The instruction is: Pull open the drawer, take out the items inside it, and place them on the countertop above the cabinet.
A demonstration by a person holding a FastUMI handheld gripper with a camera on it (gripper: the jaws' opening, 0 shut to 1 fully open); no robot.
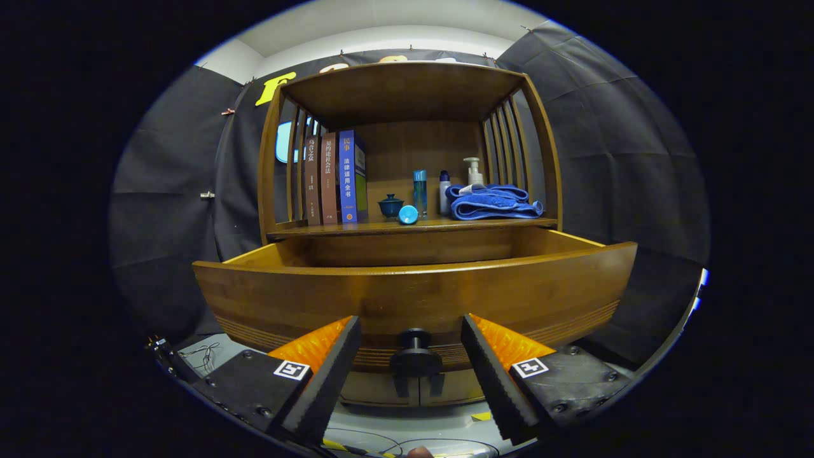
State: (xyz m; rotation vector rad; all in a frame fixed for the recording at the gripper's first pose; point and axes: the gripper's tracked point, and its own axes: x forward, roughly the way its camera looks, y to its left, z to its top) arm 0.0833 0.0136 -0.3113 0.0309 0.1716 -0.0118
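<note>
Between spread tool (411, 375) fingers, one knob (415, 356).

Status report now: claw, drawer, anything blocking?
Claw open, fingers on either side of the knob, not touching. Drawer pulled open, inside hidden by its front. Nothing in the way.

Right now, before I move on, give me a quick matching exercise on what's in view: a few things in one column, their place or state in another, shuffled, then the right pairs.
Things:
1. drawer
2. knob
3. blue towel
4. books

Places or states:
A. folded at the right end of the countertop
B. between the open gripper fingers, not touched
C. pulled out toward the camera
D. standing upright at the left end of the countertop

Pairs: 1-C, 2-B, 3-A, 4-D
</note>
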